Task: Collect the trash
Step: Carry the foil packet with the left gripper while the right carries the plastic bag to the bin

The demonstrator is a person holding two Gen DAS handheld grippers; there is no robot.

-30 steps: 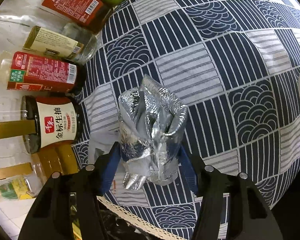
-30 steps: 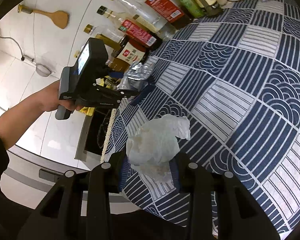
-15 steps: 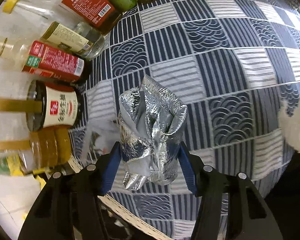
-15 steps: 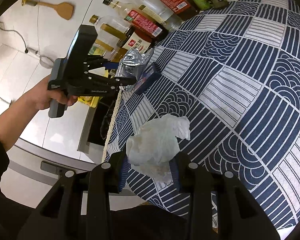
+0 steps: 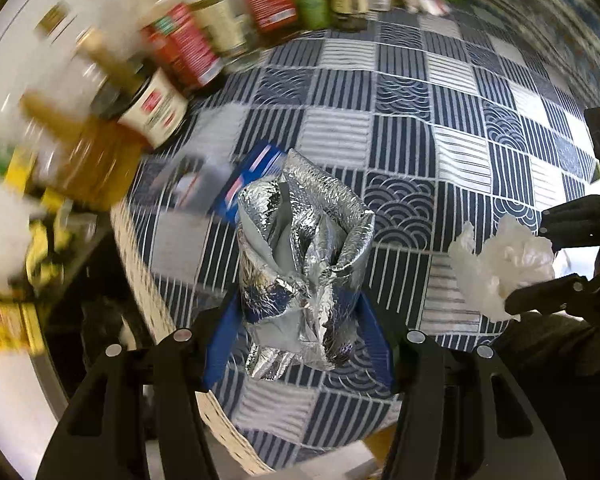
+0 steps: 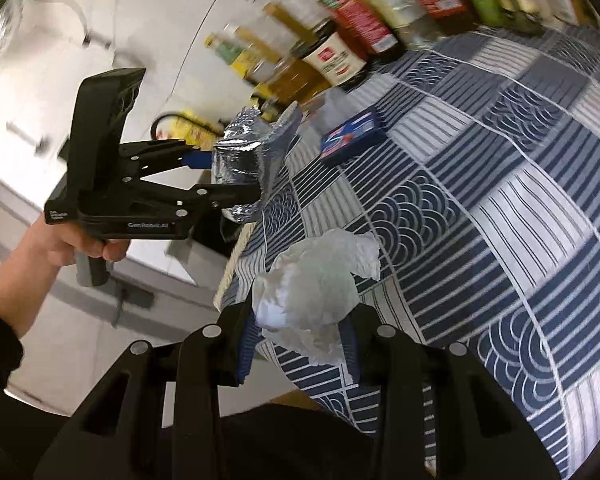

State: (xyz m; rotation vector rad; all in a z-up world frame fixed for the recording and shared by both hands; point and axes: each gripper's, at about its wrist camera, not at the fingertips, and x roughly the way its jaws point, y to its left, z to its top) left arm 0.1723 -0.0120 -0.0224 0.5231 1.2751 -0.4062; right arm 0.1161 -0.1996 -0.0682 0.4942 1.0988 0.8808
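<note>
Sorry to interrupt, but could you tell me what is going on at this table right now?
A person is collecting trash with two handheld grippers. The left gripper is shut on a crumpled silver foil bag, and the right gripper is shut on a wad of white tissue. Both pieces are held above the blue patterned tablecloth. A small blue packet lies on it near the blurred sauce bottles.

A home kitchen is indicated. A table is covered with a navy-and-white patchwork-print tablecloth [image 5: 412, 128]. A crowded row of condiment bottles [image 6: 364, 12] is seen along its far edge: a dark sauce jar with a cream label [image 6: 332, 60], red-labelled bottles, oil-coloured ones. White wall tiles [image 6: 112, 4] are seen behind, with a wooden utensil partly visible at the top. A small blue packet [image 6: 351, 136] lies on the cloth.
</note>
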